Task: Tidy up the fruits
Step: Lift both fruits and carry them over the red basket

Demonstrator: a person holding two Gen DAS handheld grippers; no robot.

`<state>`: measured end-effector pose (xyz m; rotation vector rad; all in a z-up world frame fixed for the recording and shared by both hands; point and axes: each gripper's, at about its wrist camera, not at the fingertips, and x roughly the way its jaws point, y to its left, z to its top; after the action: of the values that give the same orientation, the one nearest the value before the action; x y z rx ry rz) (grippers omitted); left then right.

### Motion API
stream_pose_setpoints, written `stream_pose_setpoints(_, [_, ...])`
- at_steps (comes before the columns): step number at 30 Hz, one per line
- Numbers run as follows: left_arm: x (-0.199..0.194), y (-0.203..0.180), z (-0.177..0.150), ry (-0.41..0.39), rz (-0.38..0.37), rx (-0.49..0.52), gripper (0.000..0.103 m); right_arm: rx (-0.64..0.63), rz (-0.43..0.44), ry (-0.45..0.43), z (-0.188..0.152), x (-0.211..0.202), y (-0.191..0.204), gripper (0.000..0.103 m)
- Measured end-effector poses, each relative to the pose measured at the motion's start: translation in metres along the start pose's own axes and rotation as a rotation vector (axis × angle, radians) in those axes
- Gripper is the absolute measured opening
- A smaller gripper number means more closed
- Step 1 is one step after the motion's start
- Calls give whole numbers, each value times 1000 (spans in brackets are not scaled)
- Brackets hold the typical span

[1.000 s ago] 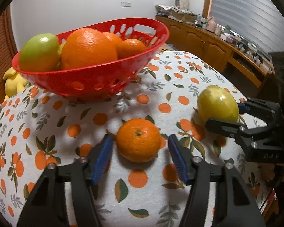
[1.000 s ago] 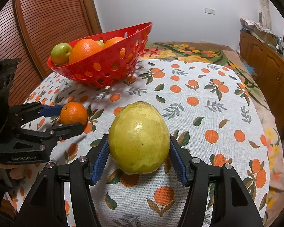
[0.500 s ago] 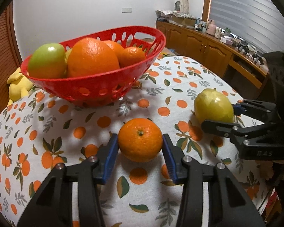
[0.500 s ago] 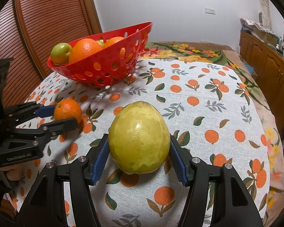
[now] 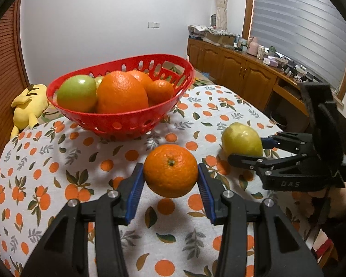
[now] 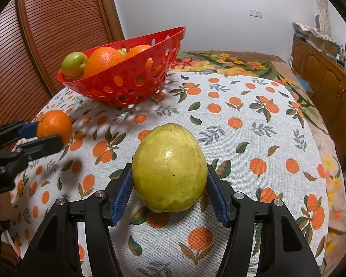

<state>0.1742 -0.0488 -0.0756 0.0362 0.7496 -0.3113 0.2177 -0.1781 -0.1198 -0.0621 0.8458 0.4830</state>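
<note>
Left gripper (image 5: 170, 182) squeezing orange (image 5: 170, 170) between both fingers, lifted off cloth. Right gripper (image 6: 169, 192) hugging yellow fruit (image 6: 169, 167), sitting on table. Could slip out, being round; basket (image 5: 126, 117) far ahead

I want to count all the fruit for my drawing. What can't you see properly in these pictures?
- Red basket, both views: the big orange and green apple hide fruit behind them, so no full count.
- Yellow fruit, right wrist view: its far side and underside are hidden.
- Small orange, left wrist view: its underside is hidden.
- Sideboard clutter, left wrist view: too small to identify.
</note>
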Motion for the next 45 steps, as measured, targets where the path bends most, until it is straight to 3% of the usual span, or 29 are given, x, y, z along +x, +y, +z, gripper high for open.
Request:
stream_pose_setpoints(9, [-25, 4, 13, -64, 7, -8, 45, 24, 5, -19, 5, -5, -1, 62])
stream_pose_setpoints(26, [-60, 14, 36, -158, 20, -15, 45, -96, 33, -156, 55, -65, 35, 62])
stream_pose_setpoints(36, [-56, 32, 47, -174, 30, -31, 45, -140, 48, -167, 83, -56, 47, 62])
stream_pose_setpoints(45, [-36, 60, 73, -165, 45, -37, 45, -184, 38, -148, 119, -25, 50, 62])
